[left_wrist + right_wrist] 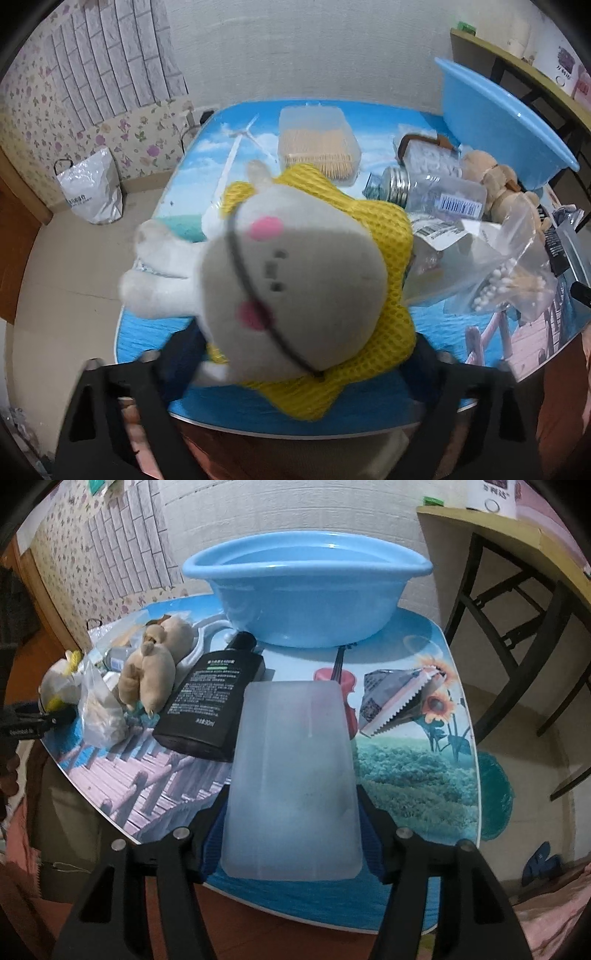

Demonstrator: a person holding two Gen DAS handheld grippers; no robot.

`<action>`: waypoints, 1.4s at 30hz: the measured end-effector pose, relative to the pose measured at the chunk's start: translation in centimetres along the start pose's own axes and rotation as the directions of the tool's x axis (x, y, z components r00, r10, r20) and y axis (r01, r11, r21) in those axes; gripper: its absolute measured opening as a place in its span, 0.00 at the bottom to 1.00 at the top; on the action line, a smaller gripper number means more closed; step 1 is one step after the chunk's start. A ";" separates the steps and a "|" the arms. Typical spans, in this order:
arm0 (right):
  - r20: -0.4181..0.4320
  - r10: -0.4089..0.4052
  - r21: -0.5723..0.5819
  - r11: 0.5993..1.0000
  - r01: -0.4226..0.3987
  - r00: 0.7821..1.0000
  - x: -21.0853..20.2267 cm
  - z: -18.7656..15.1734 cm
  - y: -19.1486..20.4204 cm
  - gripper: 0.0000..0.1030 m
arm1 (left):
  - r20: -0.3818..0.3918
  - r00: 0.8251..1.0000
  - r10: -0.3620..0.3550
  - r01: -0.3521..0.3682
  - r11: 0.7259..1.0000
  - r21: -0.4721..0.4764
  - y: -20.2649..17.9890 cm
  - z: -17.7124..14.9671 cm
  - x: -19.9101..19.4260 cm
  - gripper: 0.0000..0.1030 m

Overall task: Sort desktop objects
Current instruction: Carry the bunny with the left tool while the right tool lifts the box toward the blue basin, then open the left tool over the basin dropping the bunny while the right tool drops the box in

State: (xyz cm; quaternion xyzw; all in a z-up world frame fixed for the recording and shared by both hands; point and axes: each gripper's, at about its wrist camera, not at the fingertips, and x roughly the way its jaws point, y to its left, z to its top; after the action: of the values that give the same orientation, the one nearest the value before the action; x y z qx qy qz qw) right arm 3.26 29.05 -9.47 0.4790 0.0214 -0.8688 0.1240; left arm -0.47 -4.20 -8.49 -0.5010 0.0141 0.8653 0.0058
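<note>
Plush toy (295, 295) (fingers (177, 354) clamped)

Between the left tongs sits a soft plush toy (295, 288) of matt white fleece, backed by coarse yellow mesh cloth. Beyond it lies a clear plastic box (319, 144) of wooden sticks and a jar with a ribbed metal lid (397, 182). The right tongs flank a frosted, smooth plastic case (293, 782) (translucent). Ahead stands a glossy blue plastic basin (306, 590); the table (406, 768) looks slick.
</note>
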 end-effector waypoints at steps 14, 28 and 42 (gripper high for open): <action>0.137 0.025 -0.004 1.000 -0.024 0.990 -5.6 1.3 1.5 0.58 | 0.113 0.993 -0.039 0.040 0.999 -0.006 0.3 1.3 -5.9 0.74; 0.194 0.088 0.006 0.996 -0.091 0.977 -6.8 6.4 1.0 0.58 | 0.230 0.968 -0.101 0.085 0.993 0.078 -5.1 8.1 -10.8 0.74; 0.184 0.077 0.022 0.996 -0.083 0.980 -3.7 14.0 -2.2 0.58 | 0.175 0.952 -0.253 0.211 0.951 0.224 -15.0 16.3 -5.6 0.75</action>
State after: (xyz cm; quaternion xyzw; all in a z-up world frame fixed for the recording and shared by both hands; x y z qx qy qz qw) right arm -6.96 29.72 1.07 0.3992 -0.0221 -0.9037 0.1533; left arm -11.42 11.30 4.24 -0.4055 0.0421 0.8990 0.1602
